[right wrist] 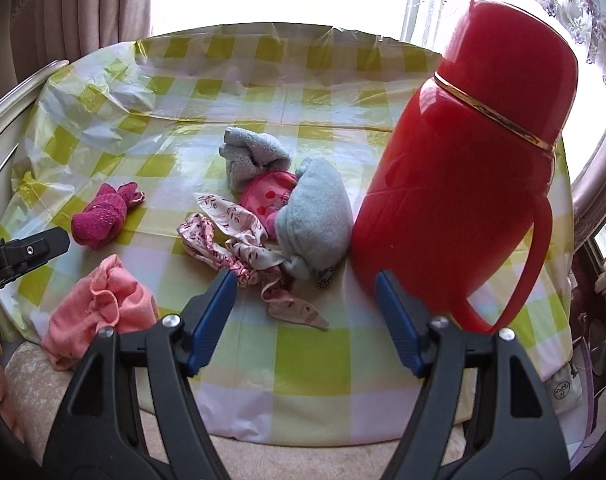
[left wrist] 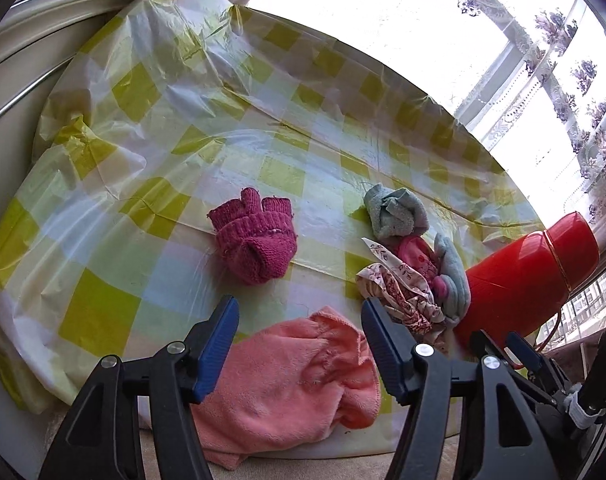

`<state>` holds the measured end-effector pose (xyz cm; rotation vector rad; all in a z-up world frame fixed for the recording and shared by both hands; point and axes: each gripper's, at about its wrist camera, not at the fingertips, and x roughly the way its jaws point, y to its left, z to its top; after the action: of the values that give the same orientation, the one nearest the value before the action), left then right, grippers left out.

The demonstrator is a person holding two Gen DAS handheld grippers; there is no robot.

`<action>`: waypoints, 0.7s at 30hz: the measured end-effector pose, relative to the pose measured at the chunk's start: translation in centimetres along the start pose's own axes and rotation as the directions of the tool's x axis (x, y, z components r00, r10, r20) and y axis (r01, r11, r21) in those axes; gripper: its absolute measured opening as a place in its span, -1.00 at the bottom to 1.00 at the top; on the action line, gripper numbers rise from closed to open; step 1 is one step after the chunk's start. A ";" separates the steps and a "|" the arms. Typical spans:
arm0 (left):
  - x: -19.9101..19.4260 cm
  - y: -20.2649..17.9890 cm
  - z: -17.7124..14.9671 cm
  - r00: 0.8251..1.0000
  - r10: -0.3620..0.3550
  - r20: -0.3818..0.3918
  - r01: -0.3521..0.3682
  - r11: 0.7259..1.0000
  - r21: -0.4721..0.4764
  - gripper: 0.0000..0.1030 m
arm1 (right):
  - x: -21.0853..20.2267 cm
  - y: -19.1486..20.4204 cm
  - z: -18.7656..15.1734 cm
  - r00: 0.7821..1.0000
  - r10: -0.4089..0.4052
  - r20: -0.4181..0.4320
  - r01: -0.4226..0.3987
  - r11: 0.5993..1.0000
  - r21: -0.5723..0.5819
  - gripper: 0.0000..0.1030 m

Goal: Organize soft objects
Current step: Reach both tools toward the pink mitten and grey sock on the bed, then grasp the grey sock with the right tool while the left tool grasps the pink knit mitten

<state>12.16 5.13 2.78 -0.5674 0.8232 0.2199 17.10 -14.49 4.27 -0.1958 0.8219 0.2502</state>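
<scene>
A magenta knitted item (left wrist: 255, 240) (right wrist: 101, 216) lies mid-table. A salmon-pink fleece cloth (left wrist: 291, 384) (right wrist: 99, 308) lies at the near edge. A heap of grey-blue towels (left wrist: 397, 214) (right wrist: 315, 216), a pink garment (right wrist: 271, 194) and a floral cloth (left wrist: 399, 296) (right wrist: 239, 240) sits beside the flask. My left gripper (left wrist: 299, 320) is open and empty, just above the salmon cloth. My right gripper (right wrist: 305, 292) is open and empty, in front of the heap, above the floral cloth's near end.
A tall red thermos flask (right wrist: 463, 184) (left wrist: 527, 276) stands right of the heap, close to my right gripper's right finger. The table wears a yellow-checked plastic cover (left wrist: 183, 140) (right wrist: 315, 368). A chair back (left wrist: 63, 4) stands far left. Curtains and a window lie behind.
</scene>
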 end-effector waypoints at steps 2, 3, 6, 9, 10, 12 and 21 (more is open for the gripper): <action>0.5 0.6 0.4 1.000 0.016 -0.005 -0.016 1.000 -0.014 0.26 | 0.5 0.6 0.5 0.999 -0.041 0.006 0.041 0.999 -0.030 0.45; 0.8 0.8 0.6 1.000 0.023 -0.011 -0.023 1.000 -0.015 0.26 | 0.6 0.9 0.8 0.998 -0.063 0.015 0.064 0.997 -0.044 0.45; 2.0 1.1 1.3 0.999 0.039 -0.034 -0.039 0.999 -0.014 0.27 | 1.5 1.7 1.4 0.991 -0.131 0.034 0.134 0.986 -0.103 0.45; 3.2 0.9 2.2 0.997 0.064 -0.045 -0.063 0.998 0.003 0.29 | 2.4 2.6 1.7 0.981 -0.189 0.055 0.195 0.967 -0.166 0.44; 3.6 0.9 2.5 0.997 0.067 -0.047 -0.067 0.998 0.001 0.31 | 2.7 2.9 1.8 0.977 -0.205 0.061 0.213 0.959 -0.186 0.44; 4.6 0.9 2.9 0.995 0.079 -0.057 -0.079 0.997 -0.004 0.41 | 3.4 3.4 2.0 0.968 -0.240 0.074 0.251 0.943 -0.217 0.44; 7.5 0.6 3.6 0.989 0.124 -0.082 -0.124 0.992 0.011 0.42 | 5.8 4.6 2.6 0.936 -0.332 0.118 0.352 0.892 -0.285 0.26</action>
<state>19.19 7.42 -1.05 -0.5231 0.9401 0.3093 21.38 -8.62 1.34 -0.6131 0.6659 0.0466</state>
